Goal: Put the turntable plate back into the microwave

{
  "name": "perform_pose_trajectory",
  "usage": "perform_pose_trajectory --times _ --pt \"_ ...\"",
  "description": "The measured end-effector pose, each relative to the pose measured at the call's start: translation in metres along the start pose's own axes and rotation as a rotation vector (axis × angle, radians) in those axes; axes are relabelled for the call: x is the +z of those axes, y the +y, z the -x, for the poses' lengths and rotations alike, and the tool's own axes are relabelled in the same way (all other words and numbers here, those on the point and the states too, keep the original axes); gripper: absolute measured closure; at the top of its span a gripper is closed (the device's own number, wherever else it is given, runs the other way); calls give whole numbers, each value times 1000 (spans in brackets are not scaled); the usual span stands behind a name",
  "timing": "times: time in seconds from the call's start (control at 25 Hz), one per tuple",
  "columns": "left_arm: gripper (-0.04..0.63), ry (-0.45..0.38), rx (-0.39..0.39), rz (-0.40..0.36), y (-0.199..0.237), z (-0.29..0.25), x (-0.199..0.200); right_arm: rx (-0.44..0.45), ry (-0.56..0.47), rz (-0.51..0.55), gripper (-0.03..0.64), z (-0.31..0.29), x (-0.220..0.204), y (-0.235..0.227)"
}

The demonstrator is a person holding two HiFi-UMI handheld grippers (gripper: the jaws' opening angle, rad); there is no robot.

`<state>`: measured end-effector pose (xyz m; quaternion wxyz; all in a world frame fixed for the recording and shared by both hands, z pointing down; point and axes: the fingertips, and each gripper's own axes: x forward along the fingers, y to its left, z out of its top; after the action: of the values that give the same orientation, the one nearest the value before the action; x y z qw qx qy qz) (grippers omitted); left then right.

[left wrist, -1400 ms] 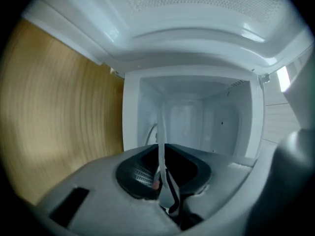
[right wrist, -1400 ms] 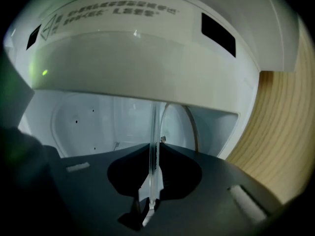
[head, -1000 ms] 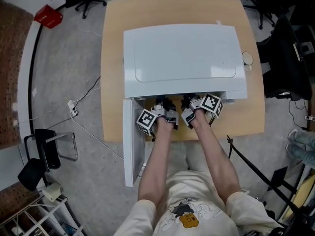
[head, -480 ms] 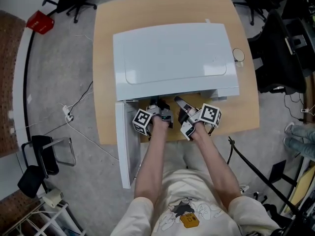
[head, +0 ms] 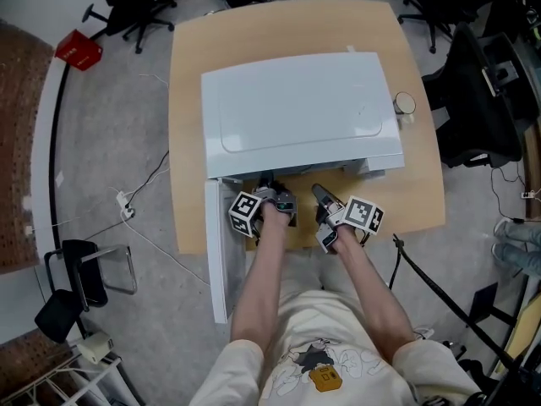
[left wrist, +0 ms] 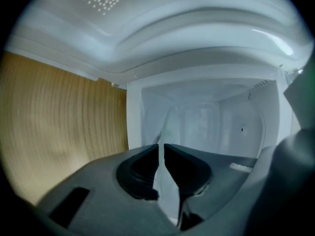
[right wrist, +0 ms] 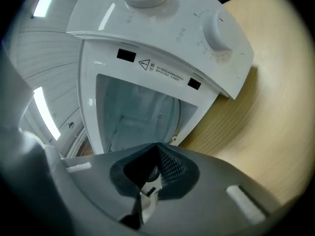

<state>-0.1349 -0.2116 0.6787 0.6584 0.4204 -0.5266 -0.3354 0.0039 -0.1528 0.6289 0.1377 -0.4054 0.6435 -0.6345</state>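
Left of the microwave [head: 300, 112], its door [head: 218, 252] stands swung open. At the microwave's mouth, your left gripper [left wrist: 161, 146] is clamped on the plate [left wrist: 165, 191], which reaches edge-on inside. Your right gripper [right wrist: 157, 146], pinched together on nothing, sits just outside the mouth. Right of the microwave, a small round thing [head: 405, 102] lies on the table [head: 190, 142].

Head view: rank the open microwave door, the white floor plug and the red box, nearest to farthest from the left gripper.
1. Open microwave door, beside the left gripper, on its left.
2. White floor plug, farther left on the floor.
3. Red box, far upper left.
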Motion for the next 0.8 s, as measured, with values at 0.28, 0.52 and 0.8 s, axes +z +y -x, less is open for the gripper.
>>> perform_pose_trajectory --times 0.28,0.52,0.8 --pt "565 40 85 -16 4 2 0 -40 11 100 611 8 1 3" --pt "578 79 133 -32 4 7 -9 -41 23 182 611 14 5 10" --pt "595 111 116 -84 -4 22 -15 -28 28 184 611 8 7 11"
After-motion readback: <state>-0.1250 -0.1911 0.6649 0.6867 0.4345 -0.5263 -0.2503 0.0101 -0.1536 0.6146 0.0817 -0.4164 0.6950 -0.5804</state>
